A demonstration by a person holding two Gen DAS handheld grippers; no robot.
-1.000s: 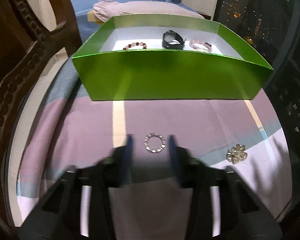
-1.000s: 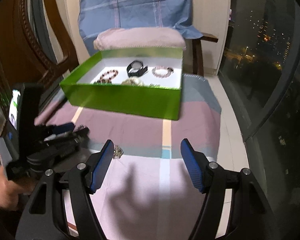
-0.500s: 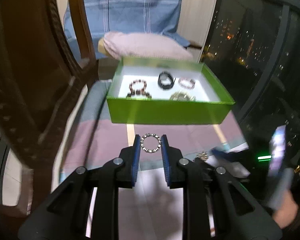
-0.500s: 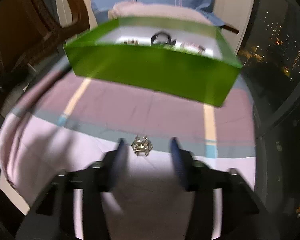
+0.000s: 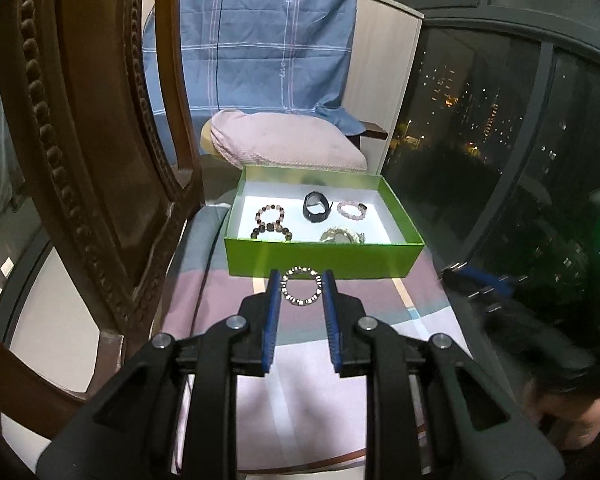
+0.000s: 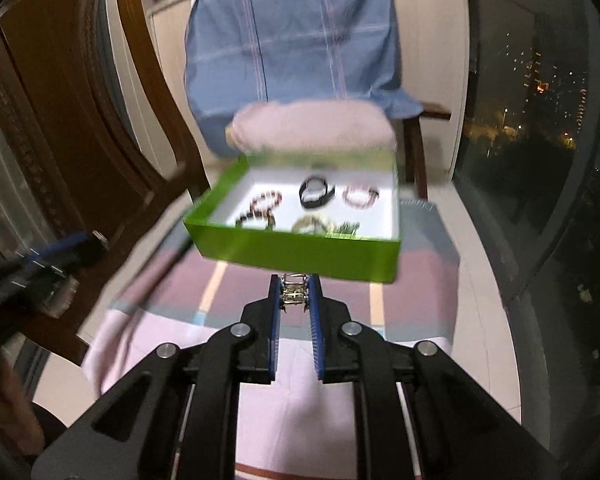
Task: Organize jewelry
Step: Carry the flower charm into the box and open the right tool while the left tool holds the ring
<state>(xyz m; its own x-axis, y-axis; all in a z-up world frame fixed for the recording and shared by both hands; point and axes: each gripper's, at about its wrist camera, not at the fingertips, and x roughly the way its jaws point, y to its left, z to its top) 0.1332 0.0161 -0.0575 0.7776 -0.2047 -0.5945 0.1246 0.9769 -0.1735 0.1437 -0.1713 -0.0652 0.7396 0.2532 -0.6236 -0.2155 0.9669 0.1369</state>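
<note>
Box (image 5: 324,258): five pieces already inside.
Left tongs (image 5: 301,285): clamped on bead ring (image 5: 301,290), short of box.
Right tongs (image 6: 295,294): just closed on silver trinket (image 6: 294,293), short of box.

Our left tongs (image 5: 301,289) pinch a silver beaded ring bracelet (image 5: 301,290) above the striped cloth (image 5: 220,312), before the green box (image 5: 324,258) of jewelry.

I count two grippers (image 5: 301,284) (image 6: 295,292), each holding one bracelet, one green box (image 5: 324,258), five pieces inside.
</note>
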